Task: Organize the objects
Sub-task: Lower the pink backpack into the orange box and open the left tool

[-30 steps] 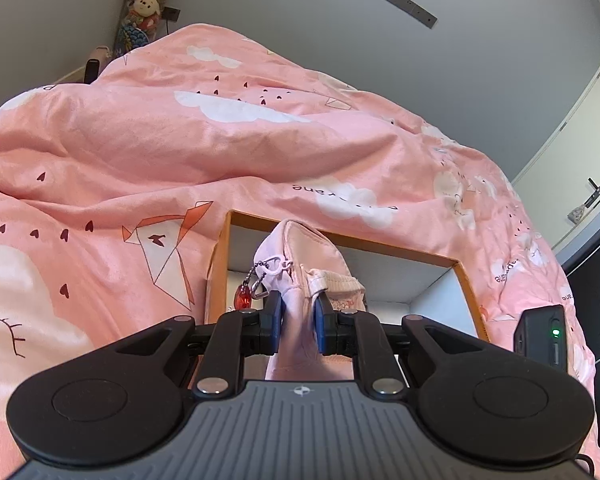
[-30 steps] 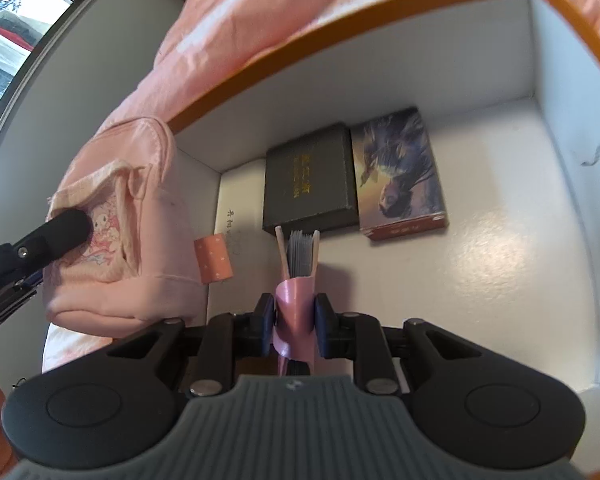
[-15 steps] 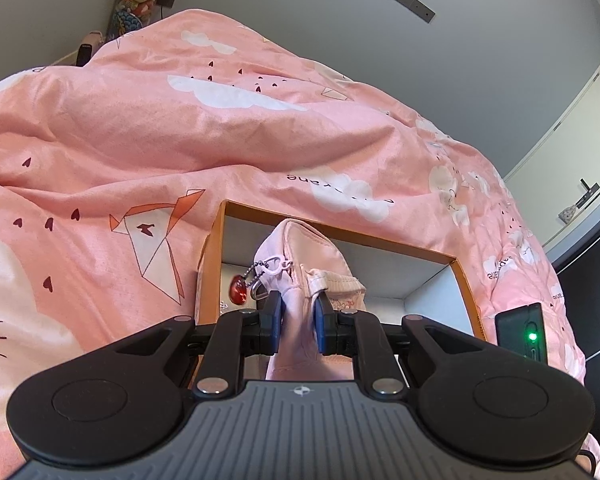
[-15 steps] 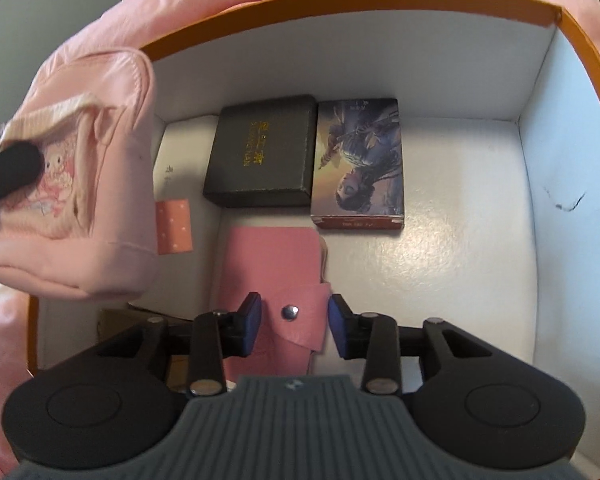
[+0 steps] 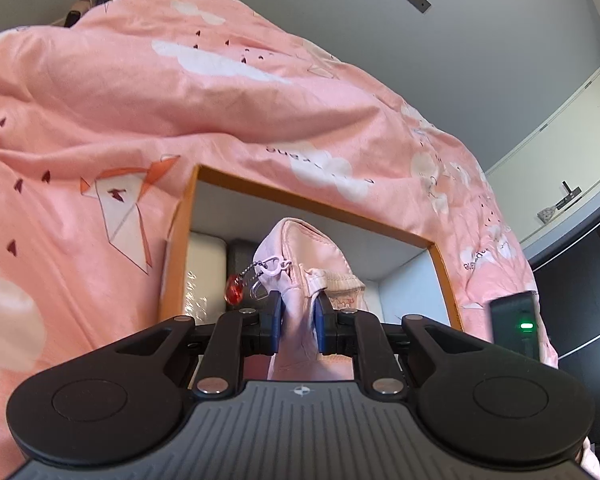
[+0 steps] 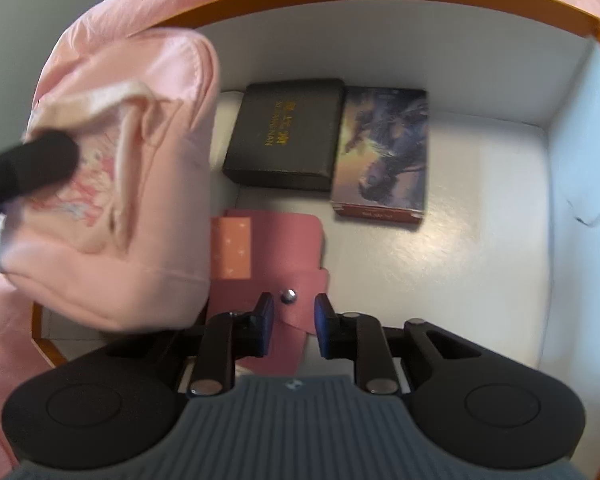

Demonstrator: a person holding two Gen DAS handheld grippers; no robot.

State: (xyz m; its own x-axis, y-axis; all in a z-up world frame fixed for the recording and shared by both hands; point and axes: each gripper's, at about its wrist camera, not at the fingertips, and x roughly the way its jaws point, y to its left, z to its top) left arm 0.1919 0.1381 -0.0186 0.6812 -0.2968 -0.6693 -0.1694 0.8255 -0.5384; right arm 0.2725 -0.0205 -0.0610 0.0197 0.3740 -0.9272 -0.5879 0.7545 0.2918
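My left gripper [image 5: 297,312] is shut on a pale pink fabric pouch [image 5: 308,248] with a red bead charm [image 5: 235,294], held over an orange-rimmed white box [image 5: 300,200]. In the right wrist view the pouch [image 6: 140,184] hangs at the box's left side, with a left fingertip [image 6: 40,160] on it. My right gripper [image 6: 291,314] is open above a pink snap card wallet [image 6: 276,248] that lies flat on the box floor [image 6: 460,248]. A black box with gold lettering [image 6: 284,136] and an illustrated card box [image 6: 384,152] lie side by side at the back.
A pink printed duvet [image 5: 180,92] surrounds the box. A small orange dotted tag [image 6: 231,246] lies on the wallet's left edge. A white item [image 5: 204,264] sits at the box's left wall. A black device with a green light [image 5: 516,320] is at right.
My right gripper opened and let go of the pink wallet, which now lies flat in the box, then drew back slightly. My left gripper moved the pouch closer over the box.
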